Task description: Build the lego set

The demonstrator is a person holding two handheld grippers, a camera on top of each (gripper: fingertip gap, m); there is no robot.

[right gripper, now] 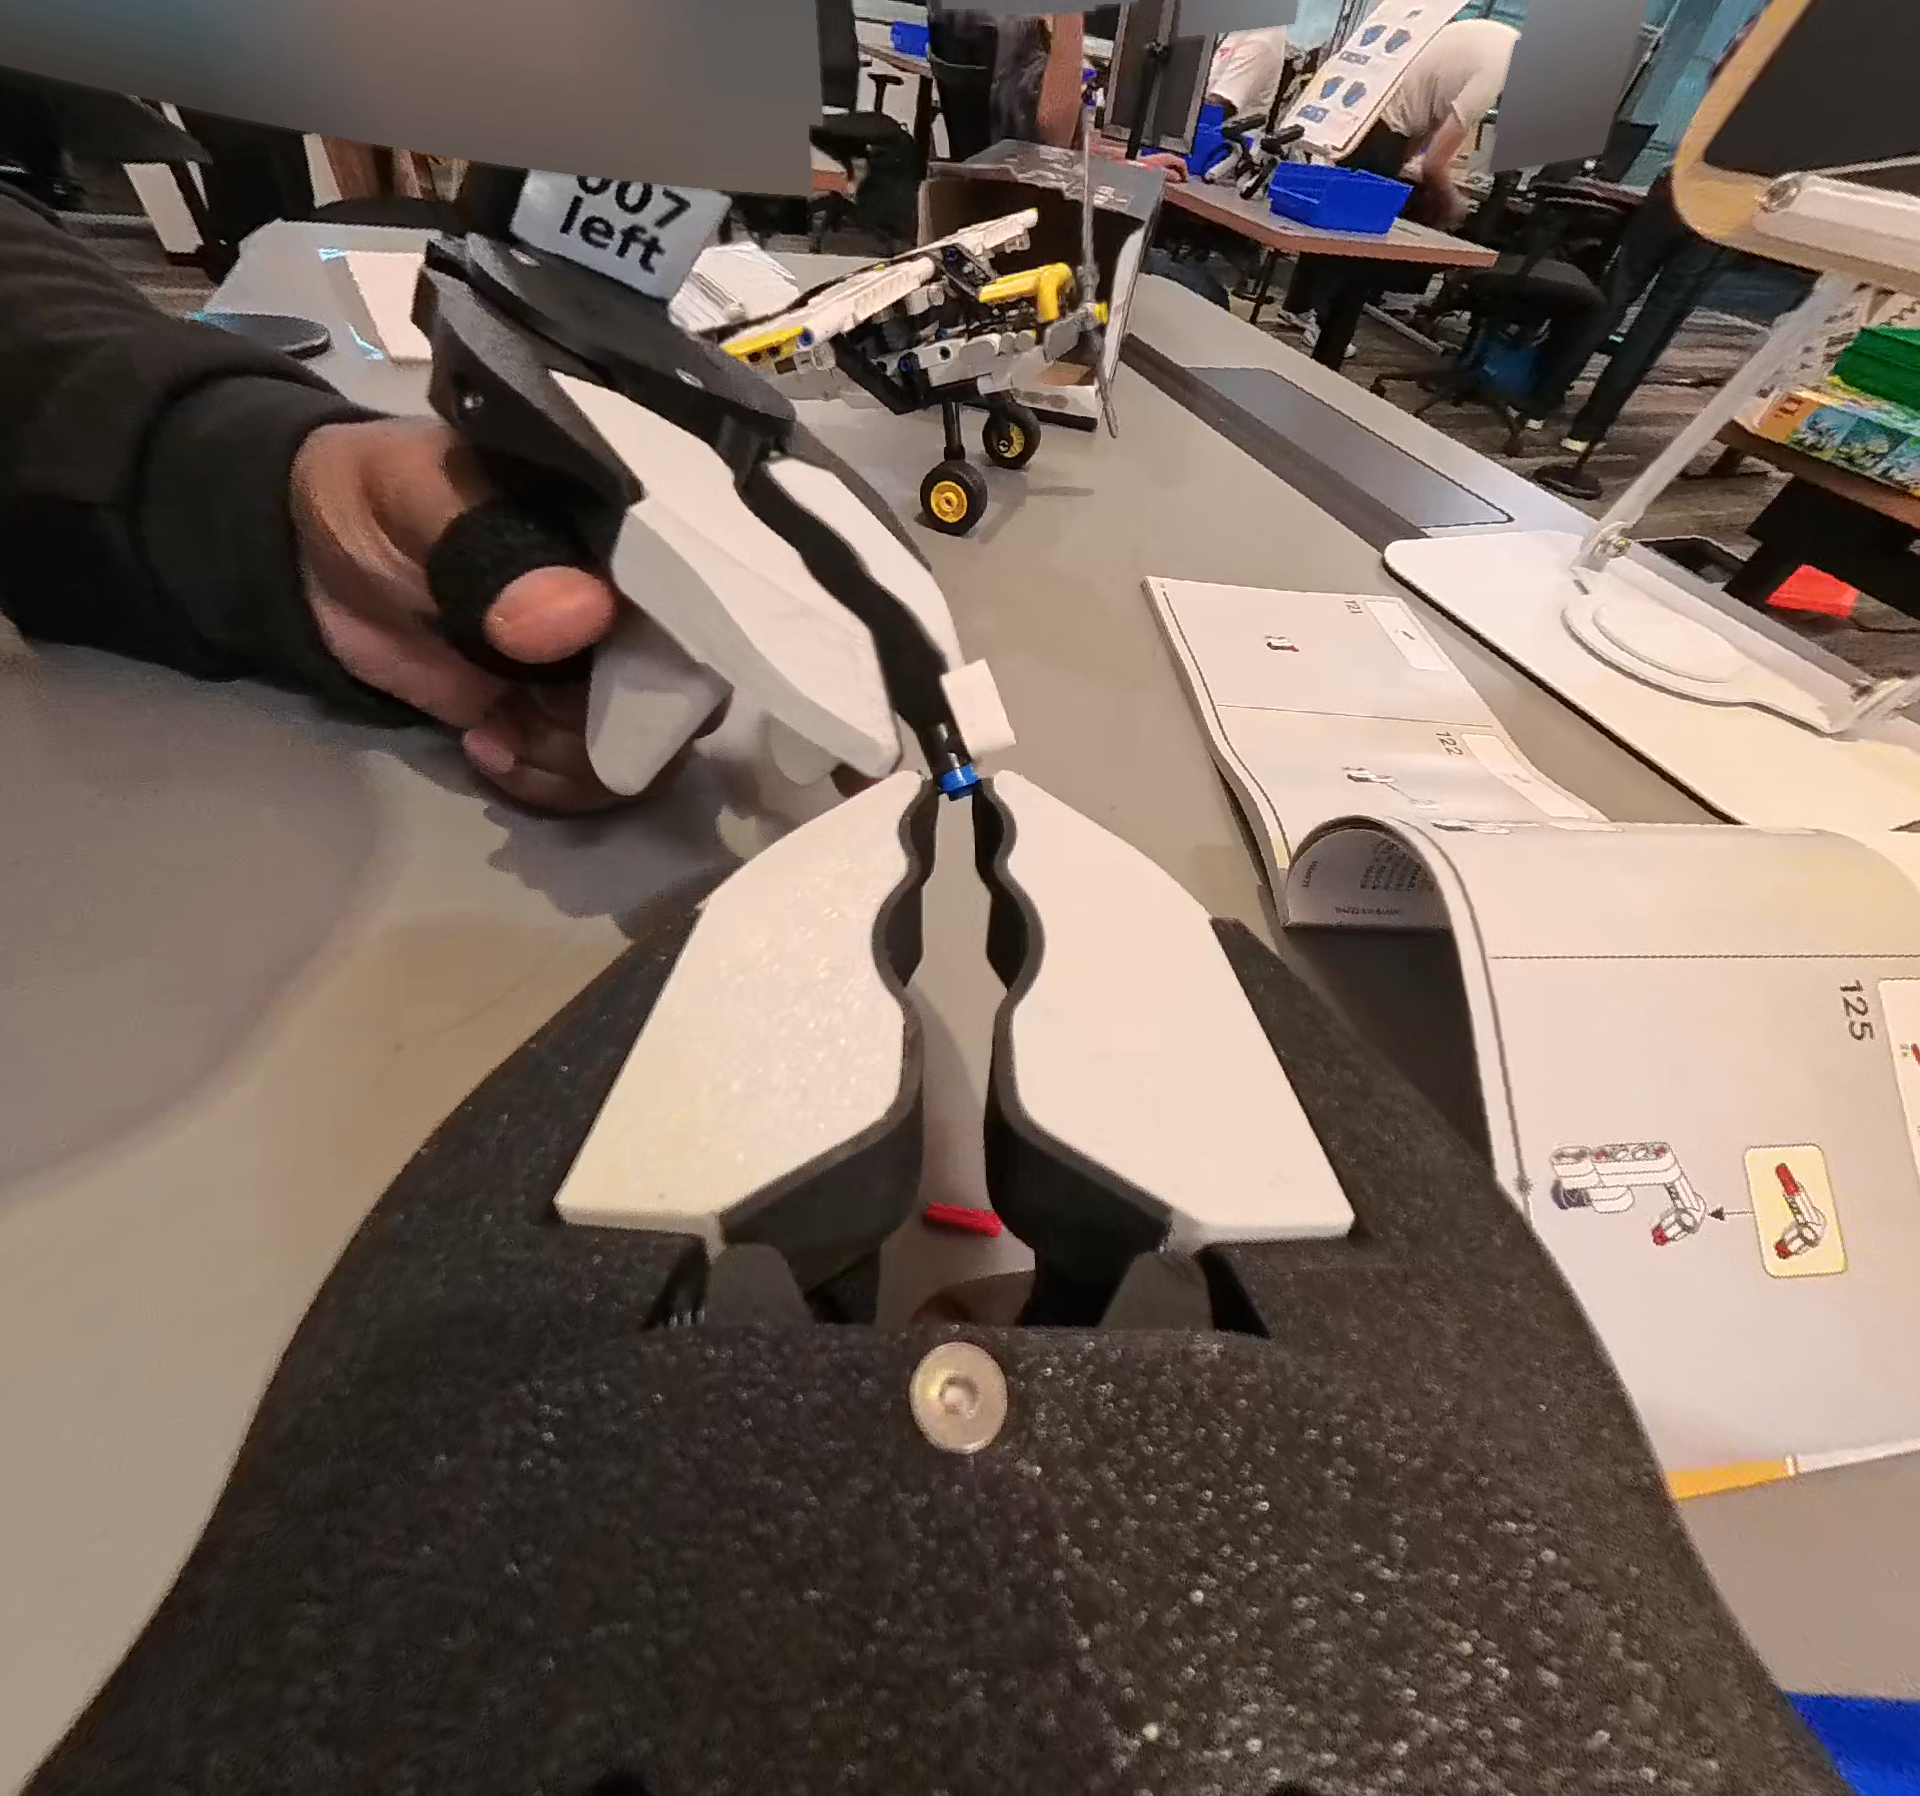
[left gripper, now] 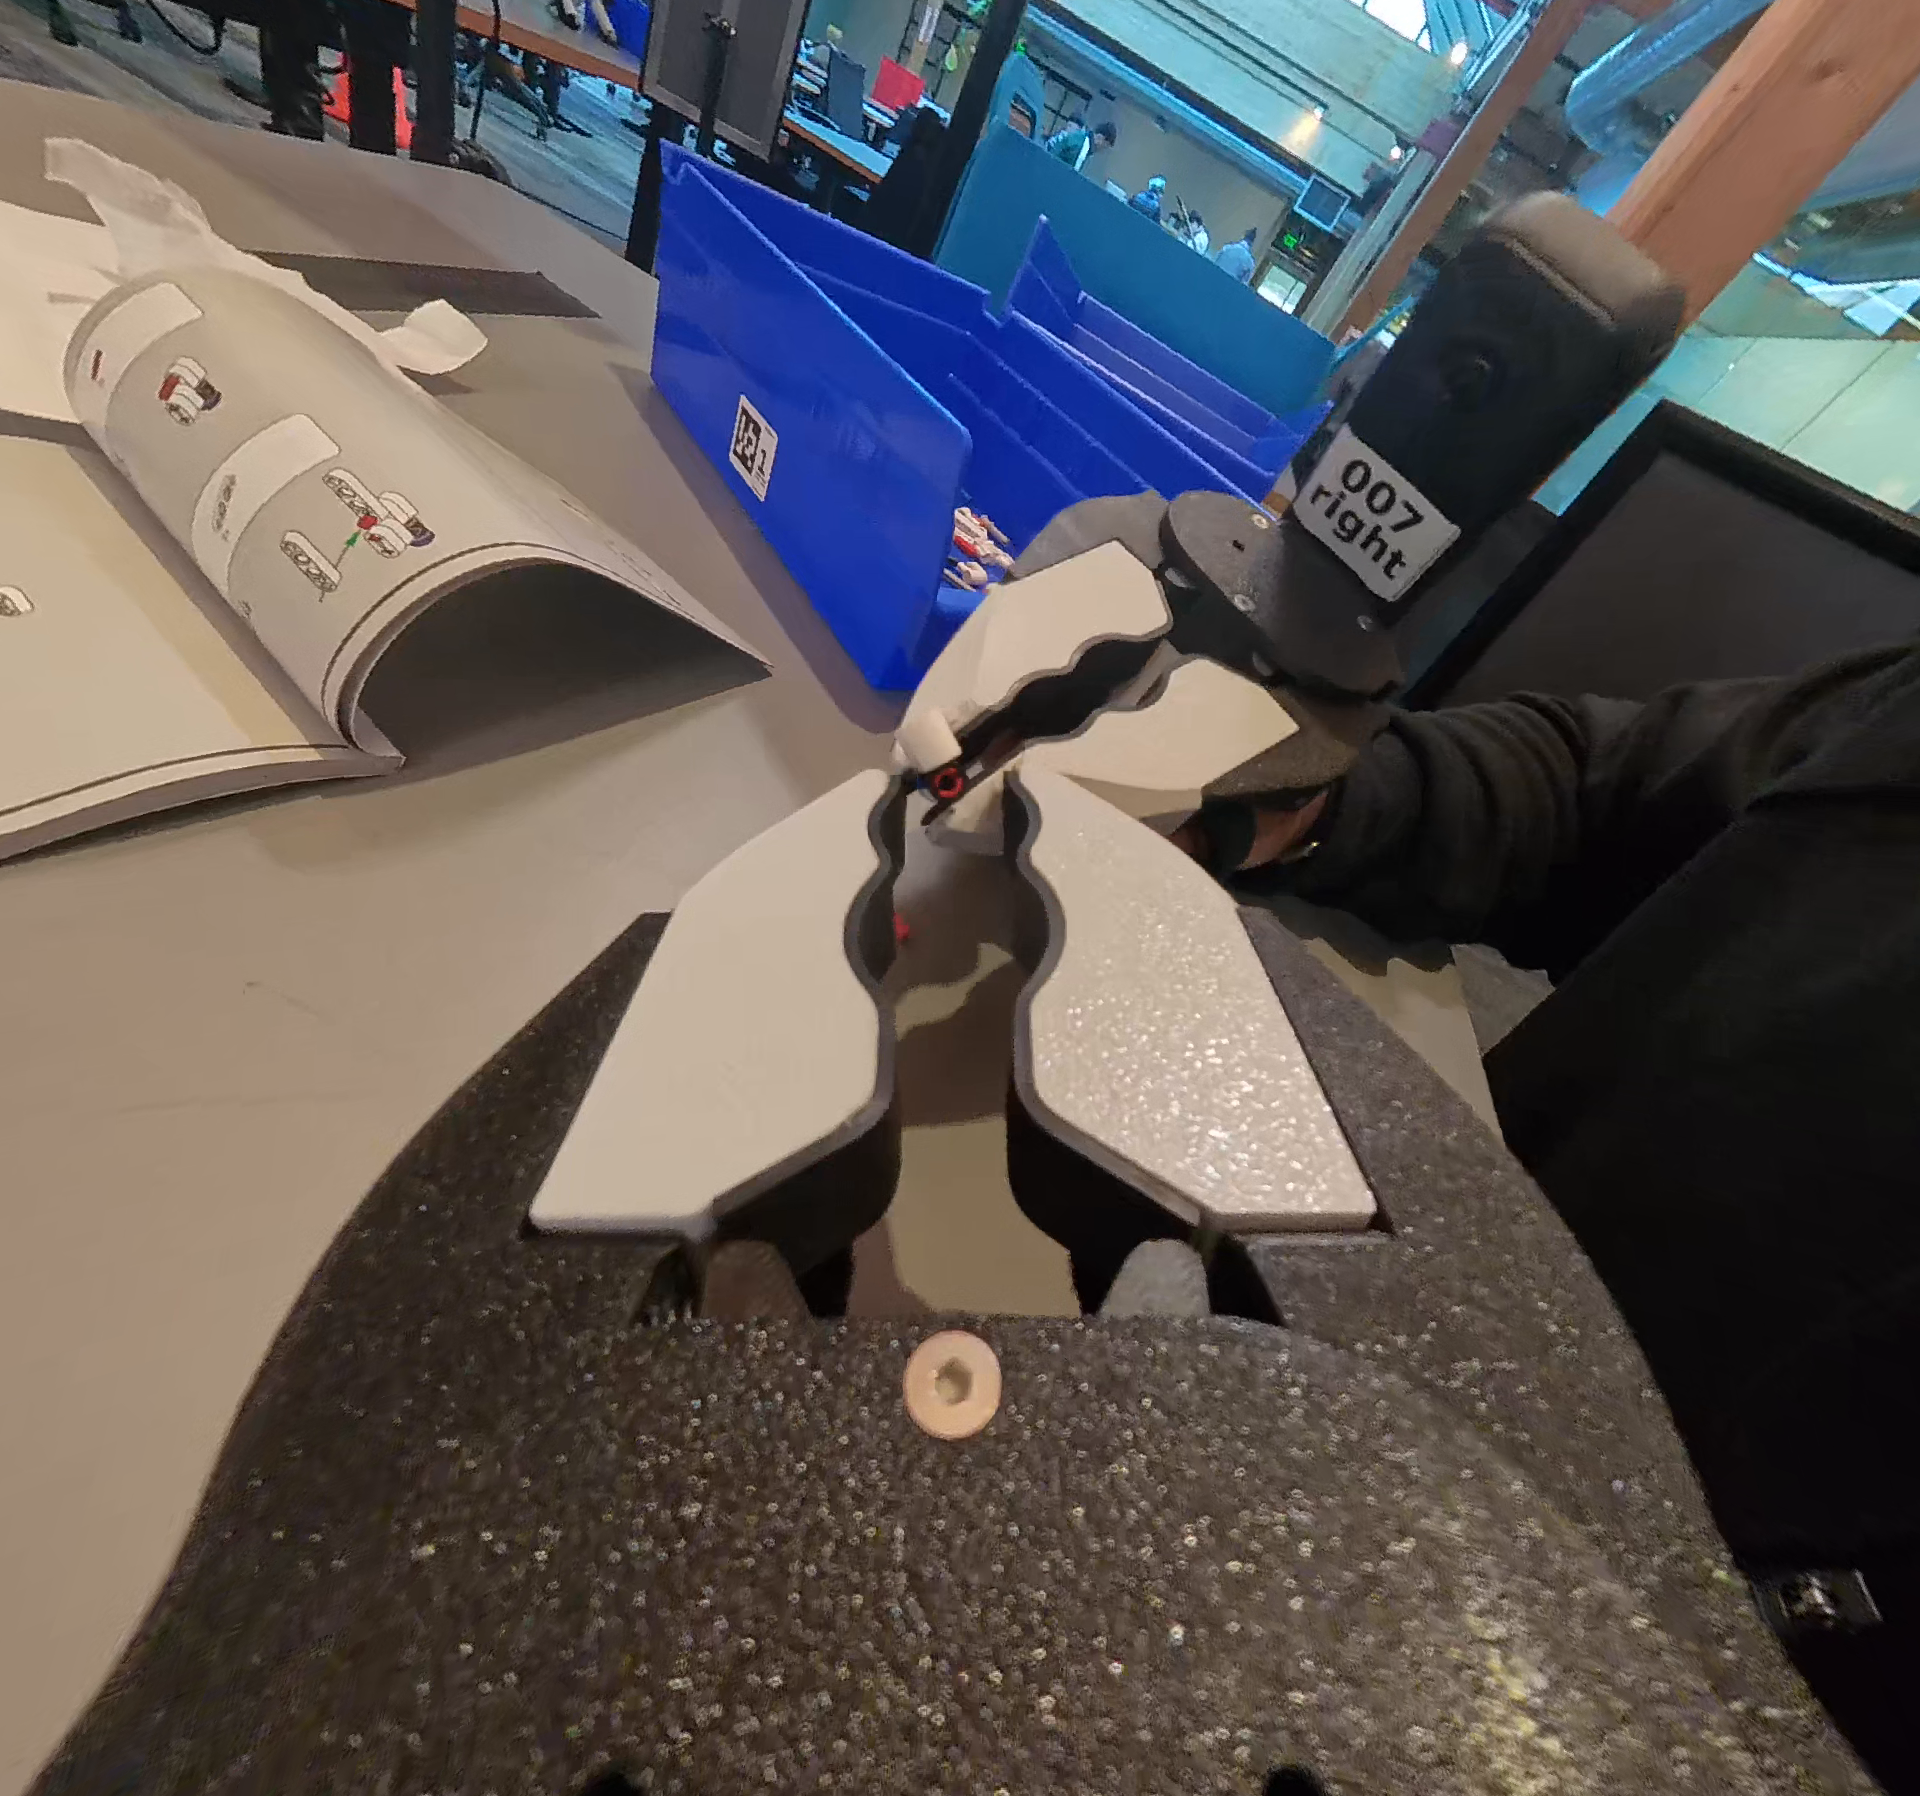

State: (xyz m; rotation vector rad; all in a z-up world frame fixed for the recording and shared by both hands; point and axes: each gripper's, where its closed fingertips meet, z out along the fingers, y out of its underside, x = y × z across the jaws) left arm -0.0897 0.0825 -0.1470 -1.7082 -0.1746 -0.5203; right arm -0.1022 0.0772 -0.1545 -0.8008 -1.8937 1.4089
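Blue-tipped black pin [right gripper: 954, 782] w/ a white block [right gripper: 979, 707] on it hangs above the table [left gripper: 312, 1019], just off the booklet [right gripper: 1662, 1071], on the side of its curled page. That's where both tools meet tip to tip.

R gripper [right gripper: 954, 790]: nearly closed, tips pinching the pin's blue end; a narrow slit shows behind the tips.

L gripper [left gripper: 948, 788]: fingers [left gripper: 790, 967] set wider, one each side of the pin's red-ringed end. A gap shows beside the piece and no pad is plainly pressing, so I read it as not gripping.

Handling, my judgement:
- Tiny part, tiny contact patch, so it'd twist easily. R pinch needs to be firm and square on the blue end.
- L fingers are very close, so a sideways nudge could lever the pin out. Any approach is best straight along the pin's axis, slow.
- Block sits off to one side of the pin, so watch for it rotating.

Also about: a loose red peg [right gripper: 961, 1218] on the table under R, nearer than the booklet; plane model [right gripper: 935, 323] and blue bin [left gripper: 831, 458] beyond the booklet.
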